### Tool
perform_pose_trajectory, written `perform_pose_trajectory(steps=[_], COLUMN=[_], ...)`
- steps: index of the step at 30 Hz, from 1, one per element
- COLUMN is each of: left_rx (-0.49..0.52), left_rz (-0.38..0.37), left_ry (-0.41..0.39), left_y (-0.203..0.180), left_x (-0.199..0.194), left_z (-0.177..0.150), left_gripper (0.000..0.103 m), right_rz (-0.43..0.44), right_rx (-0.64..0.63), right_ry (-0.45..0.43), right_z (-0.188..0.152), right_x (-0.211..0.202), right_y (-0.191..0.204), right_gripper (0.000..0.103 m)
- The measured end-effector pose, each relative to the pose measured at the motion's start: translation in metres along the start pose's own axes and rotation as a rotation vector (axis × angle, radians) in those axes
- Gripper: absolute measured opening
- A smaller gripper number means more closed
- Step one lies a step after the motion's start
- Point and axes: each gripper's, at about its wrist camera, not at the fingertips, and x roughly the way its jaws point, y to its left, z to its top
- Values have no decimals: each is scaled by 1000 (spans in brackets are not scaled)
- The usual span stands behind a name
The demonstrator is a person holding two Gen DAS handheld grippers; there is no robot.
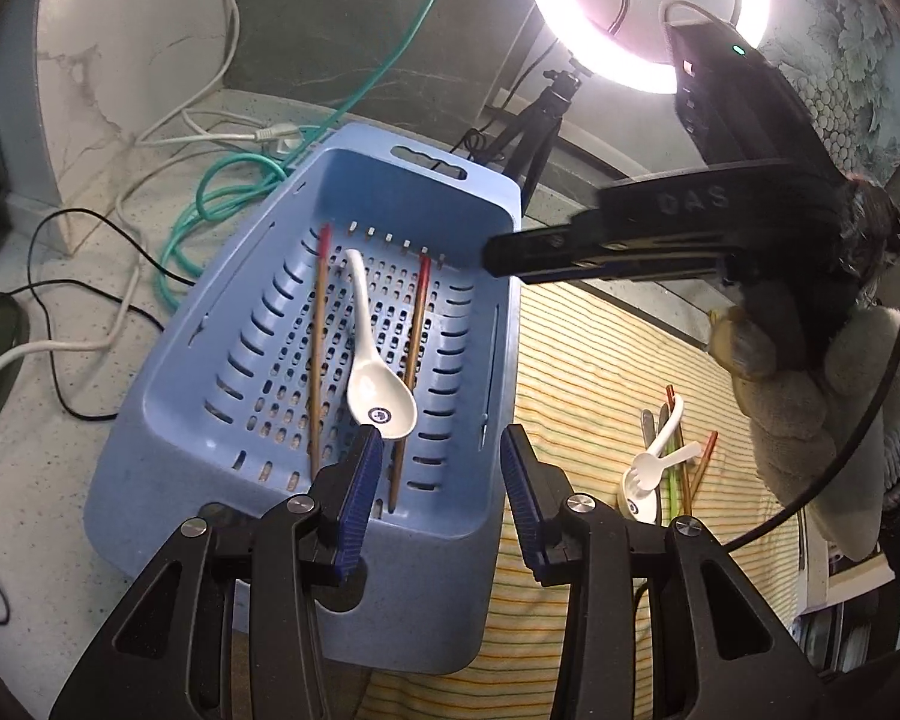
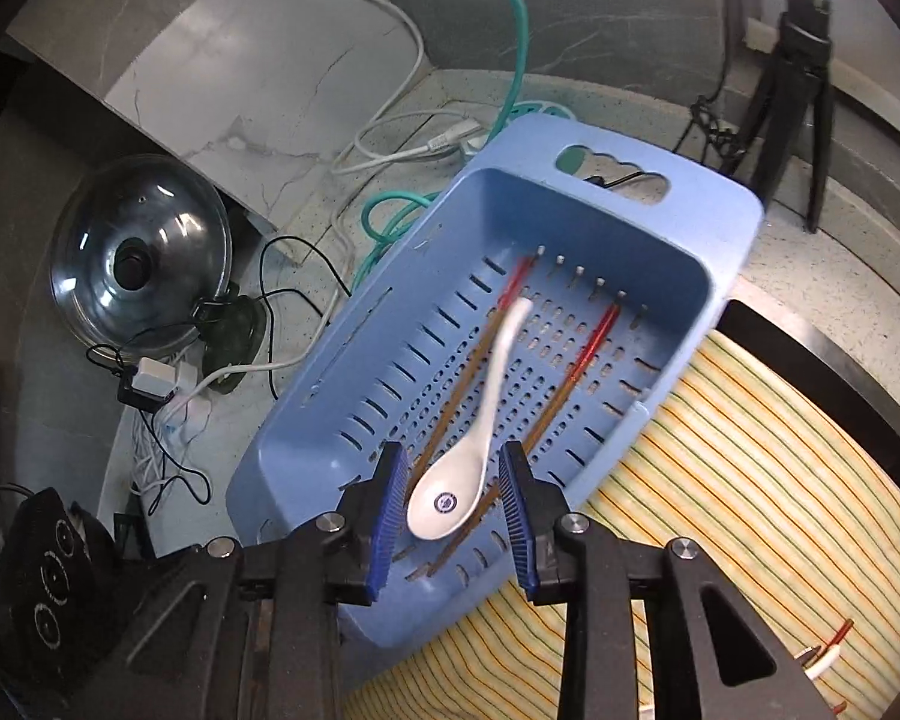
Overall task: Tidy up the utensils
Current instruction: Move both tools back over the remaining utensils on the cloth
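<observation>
Right wrist view: a white ceramic spoon [image 2: 450, 483] with a blue emblem lies in the blue slotted basket [image 2: 306, 468] across red-tipped chopsticks [image 2: 576, 372] — the right gripper [image 2: 453, 510] parted around its bowl, pads clear; the left gripper [image 1: 444, 480] gapes empty; striped mat [image 2: 750, 480], speckled counter [image 1: 42, 480], tangled cables.

White spoon [image 2: 462, 456] handle motion-blurred betw right gripper [image 2: 453, 510] jaws. Chopstick [image 2: 546, 414] lower ends hidden under spoon bowl. Utensil pile [image 2: 825, 657] right of it cut off.
</observation>
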Motion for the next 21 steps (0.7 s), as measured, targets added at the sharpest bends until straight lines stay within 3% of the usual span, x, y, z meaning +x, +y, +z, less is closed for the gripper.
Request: perform_pose_trajectory(steps=[8,13,16,21], left_rx=[52,132,180,272], left_rz=[-31,-68,-97,-127], left_ry=[-17,27,67,116], left_y=[-18,-44,-60,-87], left_x=[0,11,20,30], left_z=[2,-3,-7,-17], left_gripper=[38,38,38,38], right_rz=[-18,-39,-61,-139], right_rx=[72,164,221,323], right_ry=[-125,-213,-235,-246], right_z=[-43,-84,-107,-148], right_x=[-68,-108,-124,-139], right_y=[-40,-81,-105,-135], right_gripper=[31,34,50,51])
